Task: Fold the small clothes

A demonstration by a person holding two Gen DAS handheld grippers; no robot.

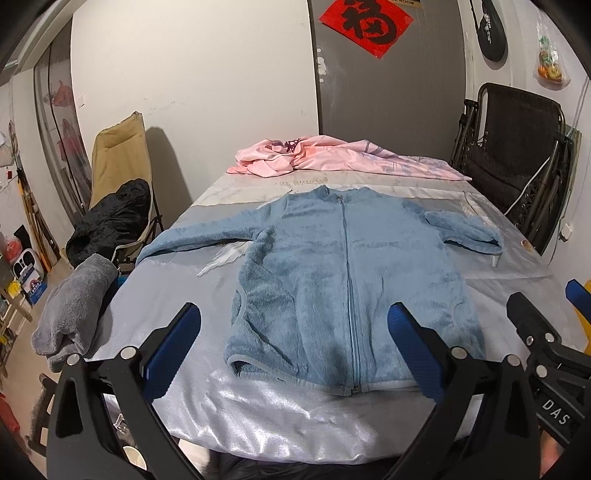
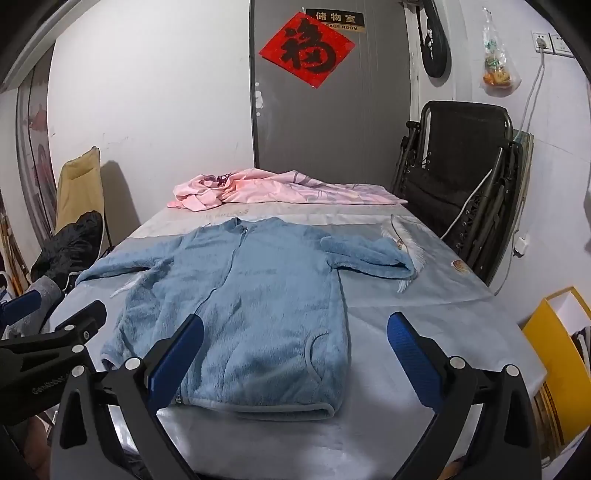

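Blue jacket (image 1: 343, 280) lies flat on the desk (image 1: 258, 417), hem partly hidden behind both spread, empty tools: left tool (image 1: 295, 350), right tool (image 2: 295, 358).

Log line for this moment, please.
stage: pre-fold | blue fleece jacket flat, zipped, right sleeve bent | left gripper open, empty | right gripper open, empty | pink garment behind

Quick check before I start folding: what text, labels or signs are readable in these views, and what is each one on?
"储物室" over "STORAGE ROOM", first letters hidden: black door plaque.
"福", hung upside down: red paper square on the grey door.
"DAS": right gripper body; the rest is cut off.
Embossed lettering on left gripper: unreadable.
Blue box print: too small.
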